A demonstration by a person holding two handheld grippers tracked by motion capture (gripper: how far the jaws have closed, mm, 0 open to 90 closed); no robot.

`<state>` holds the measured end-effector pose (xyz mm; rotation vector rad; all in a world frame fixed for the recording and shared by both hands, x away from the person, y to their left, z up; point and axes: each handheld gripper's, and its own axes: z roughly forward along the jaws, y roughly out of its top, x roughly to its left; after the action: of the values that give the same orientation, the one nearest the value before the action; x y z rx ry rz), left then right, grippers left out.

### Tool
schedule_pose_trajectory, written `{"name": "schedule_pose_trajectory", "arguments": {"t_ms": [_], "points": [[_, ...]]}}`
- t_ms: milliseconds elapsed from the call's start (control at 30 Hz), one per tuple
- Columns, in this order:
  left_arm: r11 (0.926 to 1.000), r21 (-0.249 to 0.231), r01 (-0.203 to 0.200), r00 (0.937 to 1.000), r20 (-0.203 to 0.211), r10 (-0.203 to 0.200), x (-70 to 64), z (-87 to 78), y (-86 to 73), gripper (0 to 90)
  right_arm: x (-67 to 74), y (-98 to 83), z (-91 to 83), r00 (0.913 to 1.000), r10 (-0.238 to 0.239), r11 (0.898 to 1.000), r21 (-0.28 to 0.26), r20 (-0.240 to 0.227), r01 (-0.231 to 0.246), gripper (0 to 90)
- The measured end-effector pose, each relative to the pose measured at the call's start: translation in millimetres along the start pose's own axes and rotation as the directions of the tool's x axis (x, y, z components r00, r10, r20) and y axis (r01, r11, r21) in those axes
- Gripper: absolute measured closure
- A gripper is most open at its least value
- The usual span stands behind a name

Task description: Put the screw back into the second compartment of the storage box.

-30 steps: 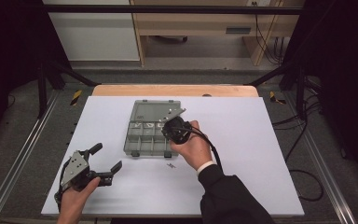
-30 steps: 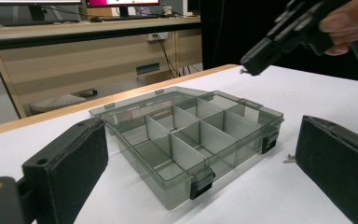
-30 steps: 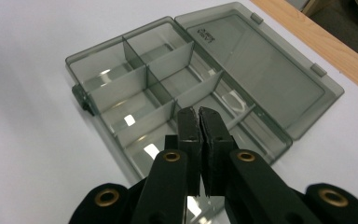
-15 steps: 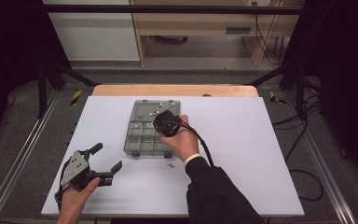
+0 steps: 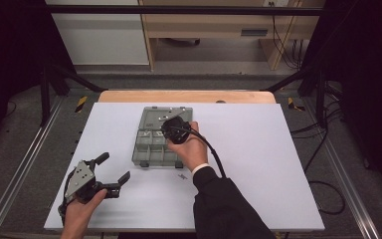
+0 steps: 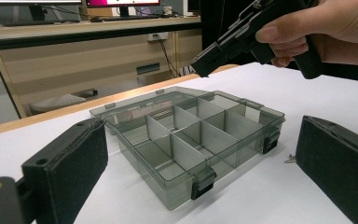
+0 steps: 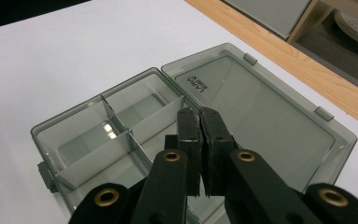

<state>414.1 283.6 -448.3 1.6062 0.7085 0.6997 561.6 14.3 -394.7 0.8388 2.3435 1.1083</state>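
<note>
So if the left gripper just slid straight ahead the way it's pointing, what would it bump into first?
Probably the grey compartment box: it sits straight ahead of the open left gripper, near corner and latch closest. Depth is hard to judge.

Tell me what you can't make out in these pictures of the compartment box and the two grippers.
- Right gripper: jaws pressed together; whether they pinch anything is hidden.
- Compartment box: in the high view the hand covers its right side.
- Small metal piece on the table: too small to identify.
</note>
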Motion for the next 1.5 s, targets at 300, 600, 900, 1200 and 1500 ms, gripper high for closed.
{"name": "schedule_pose_trajectory", "arguments": {"t_ms": [300,600,900,1200,1500], "points": [[1.0000,-0.003,-0.002,1.0000,-0.002,0.002,-0.1,-0.5,0.2,2.1,1.2,-3.9,3.4,0.9999,0.015,1.000,-0.007,0.002,-0.015,88.0],[1.0000,-0.001,0.000,1.0000,-0.007,0.000,1.0,-0.9,0.2,2.1,5.5,-6.9,19.8,0.9992,0.034,0.999,0.005,-0.019,-0.034,88.0],[1.0000,-0.007,0.002,1.0000,0.001,-0.002,0.4,-0.4,0.5,2.1,11.6,-9.4,33.6,0.9983,0.041,0.999,0.002,-0.041,-0.041,82.7],[1.0000,-0.003,0.002,1.0000,0.001,-0.002,0.3,-0.4,0.3,2.1,12.6,-5.7,17.2,0.9997,0.024,0.999,-0.035,0.008,-0.024,52.6],[1.0000,0.005,-0.005,1.0000,-0.004,0.005,0.6,-1.0,0.1,2.1,11.6,-0.4,-5.3,0.9982,0.046,0.998,-0.042,0.039,-0.044,24.0]]}}
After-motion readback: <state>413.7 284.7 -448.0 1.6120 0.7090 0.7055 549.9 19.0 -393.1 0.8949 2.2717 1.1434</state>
